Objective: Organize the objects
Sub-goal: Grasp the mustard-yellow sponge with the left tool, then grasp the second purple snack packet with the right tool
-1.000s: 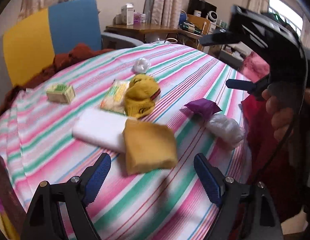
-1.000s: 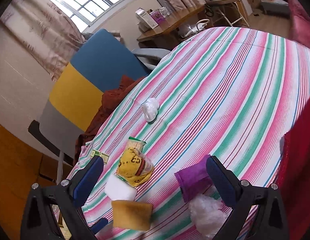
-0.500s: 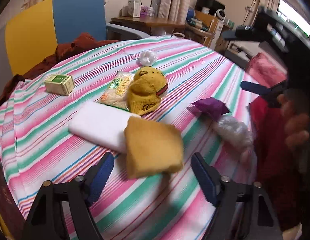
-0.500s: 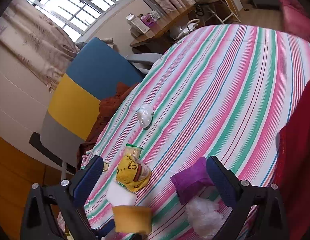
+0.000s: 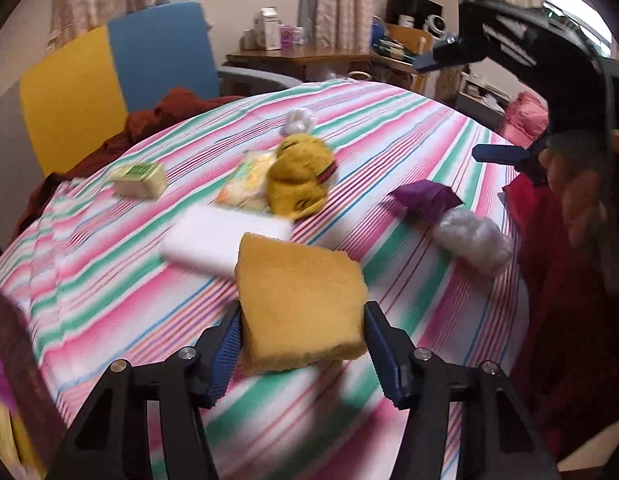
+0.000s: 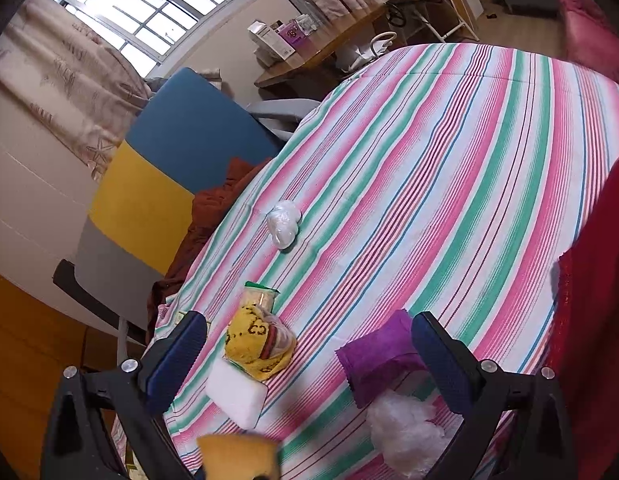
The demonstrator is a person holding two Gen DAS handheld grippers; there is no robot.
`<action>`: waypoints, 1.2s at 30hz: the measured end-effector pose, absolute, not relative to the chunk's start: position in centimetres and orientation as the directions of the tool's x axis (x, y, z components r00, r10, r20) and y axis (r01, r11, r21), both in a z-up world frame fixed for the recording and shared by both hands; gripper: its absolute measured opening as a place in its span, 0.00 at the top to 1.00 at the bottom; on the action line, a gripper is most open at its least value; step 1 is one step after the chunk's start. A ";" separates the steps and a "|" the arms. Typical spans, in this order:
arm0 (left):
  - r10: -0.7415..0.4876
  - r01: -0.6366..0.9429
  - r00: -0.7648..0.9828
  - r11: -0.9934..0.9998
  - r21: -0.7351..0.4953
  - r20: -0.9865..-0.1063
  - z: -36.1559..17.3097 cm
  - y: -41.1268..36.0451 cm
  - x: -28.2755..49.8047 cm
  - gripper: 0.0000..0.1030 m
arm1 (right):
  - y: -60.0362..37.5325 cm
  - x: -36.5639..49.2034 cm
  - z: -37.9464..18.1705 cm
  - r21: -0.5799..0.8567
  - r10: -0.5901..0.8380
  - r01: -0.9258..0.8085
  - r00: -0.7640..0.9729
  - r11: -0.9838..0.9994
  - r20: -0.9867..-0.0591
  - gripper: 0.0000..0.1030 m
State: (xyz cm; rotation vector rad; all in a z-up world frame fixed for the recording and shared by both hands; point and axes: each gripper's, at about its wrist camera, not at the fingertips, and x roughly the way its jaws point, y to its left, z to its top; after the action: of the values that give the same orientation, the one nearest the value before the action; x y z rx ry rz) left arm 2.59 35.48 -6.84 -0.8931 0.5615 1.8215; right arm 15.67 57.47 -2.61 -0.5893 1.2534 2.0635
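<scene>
My left gripper (image 5: 301, 348) is shut on a yellow sponge (image 5: 301, 300), its blue pads pressed against both sides. The sponge (image 6: 237, 454) also shows at the bottom edge of the right wrist view. Just behind it a white block (image 5: 221, 240) lies on the striped tablecloth (image 5: 389, 120). Further back sit a yellow cloth bundle (image 5: 301, 176), a snack packet (image 5: 247, 178) and a small green box (image 5: 139, 178). My right gripper (image 6: 309, 356) hangs open above the table, over a purple pouch (image 6: 377, 356) and a crumpled clear bag (image 6: 401, 428).
A small white wad (image 6: 283, 222) lies mid-table. A blue and yellow chair (image 5: 109, 80) with a brown cloth (image 5: 165, 112) stands behind the table on the left. A wooden desk (image 5: 301, 56) is beyond, and red fabric (image 5: 557, 280) hangs at the table's right edge.
My left gripper moved forward and its jaws closed from wide open onto the yellow sponge. The right gripper stayed open and drifted only slightly.
</scene>
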 end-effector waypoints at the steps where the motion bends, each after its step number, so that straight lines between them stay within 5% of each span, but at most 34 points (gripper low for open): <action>1: 0.569 -0.909 -0.243 -0.417 -0.021 -0.786 -6.9 34.7 2.6 0.42 | 57.5 15.6 -2.7 0.603 0.290 -0.723 -0.689 -0.338 -0.664 0.00; 11: 0.556 -0.867 -0.269 -0.495 -0.053 -0.787 -8.8 31.9 1.7 0.43 | 57.3 14.1 -3.5 0.543 0.244 -0.759 -0.638 -0.360 -0.730 0.00; 16: 0.568 -0.856 -0.228 -0.504 -0.115 -0.790 -9.0 31.6 0.9 0.43 | 57.5 12.9 -4.7 0.556 0.022 -0.738 -0.608 -0.383 -0.793 0.00; 25: 0.584 -0.854 -0.228 -0.504 -0.128 -0.779 -9.1 31.3 0.9 0.43 | 56.1 10.9 -5.4 0.167 -0.008 -0.712 -0.221 -0.682 -0.975 0.04; 28: 0.582 -0.853 -0.227 -0.505 -0.128 -0.781 -9.1 31.3 0.9 0.43 | 55.7 11.3 -6.4 0.152 -0.015 -0.708 -0.195 -0.690 -0.981 0.12; 36: 0.580 -0.845 -0.229 -0.518 -0.137 -0.782 -8.9 30.5 1.1 0.43 | 58.7 10.8 -6.8 0.202 -0.006 -0.757 -0.253 -0.622 -0.967 0.12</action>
State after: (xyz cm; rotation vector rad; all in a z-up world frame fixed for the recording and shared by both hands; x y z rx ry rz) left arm 1.12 30.50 -8.87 -1.0133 0.3943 1.8853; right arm 10.78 58.70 -6.83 -1.4905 0.9350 1.9253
